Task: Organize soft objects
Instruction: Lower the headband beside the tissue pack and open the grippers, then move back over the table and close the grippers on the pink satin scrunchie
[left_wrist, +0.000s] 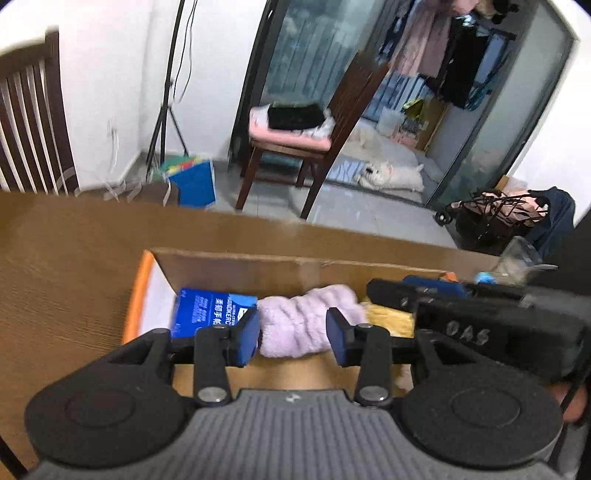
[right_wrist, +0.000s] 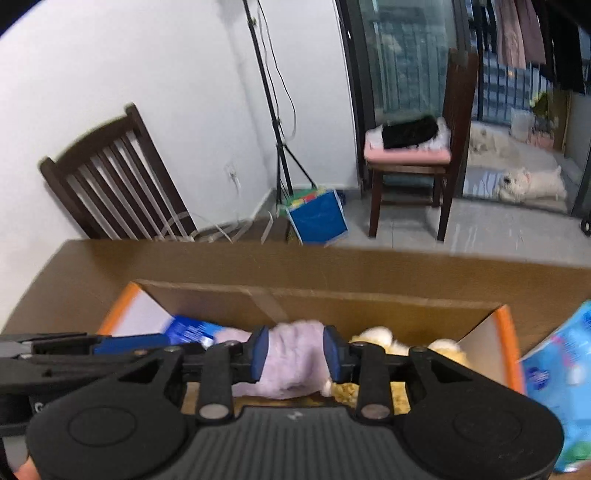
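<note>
Both grippers hang over the cardboard box. The left gripper stands part open, its pads clear of the lilac fluffy cloth. The right gripper is part open too, pads flanking the cloth; whether they still pinch it I cannot tell. A snagged pad could drag the cloth back out. The cloth lies mid-box, bunched and ribbed, between the blue tissue pack and a yellow plush.

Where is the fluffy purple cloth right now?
The purple cloth lies in the cardboard box on the table, between the blue tissue pack on its left and the yellow plush on its right.
</note>
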